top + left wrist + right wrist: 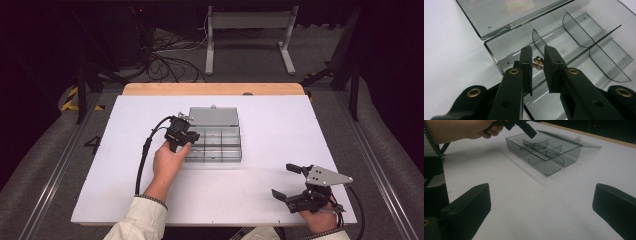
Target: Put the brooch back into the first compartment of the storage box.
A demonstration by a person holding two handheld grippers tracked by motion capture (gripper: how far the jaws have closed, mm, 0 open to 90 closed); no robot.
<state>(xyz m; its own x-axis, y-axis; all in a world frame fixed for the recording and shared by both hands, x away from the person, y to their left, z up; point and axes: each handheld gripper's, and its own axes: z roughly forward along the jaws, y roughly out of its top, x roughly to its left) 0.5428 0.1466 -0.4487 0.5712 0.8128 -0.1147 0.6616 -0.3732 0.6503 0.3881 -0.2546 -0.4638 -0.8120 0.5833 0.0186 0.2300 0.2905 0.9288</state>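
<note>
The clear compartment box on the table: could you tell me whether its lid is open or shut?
Open. The compartment box has its lid folded back flat on the table, leaving the dividers uncovered.

White surface (260, 185), wooden strip along its 12 o'clock edge. Clear smoky compartment box (216, 145) lies directly on it, just left of centre, lid (212, 116) folded flat toward 12 o'clock.
</note>
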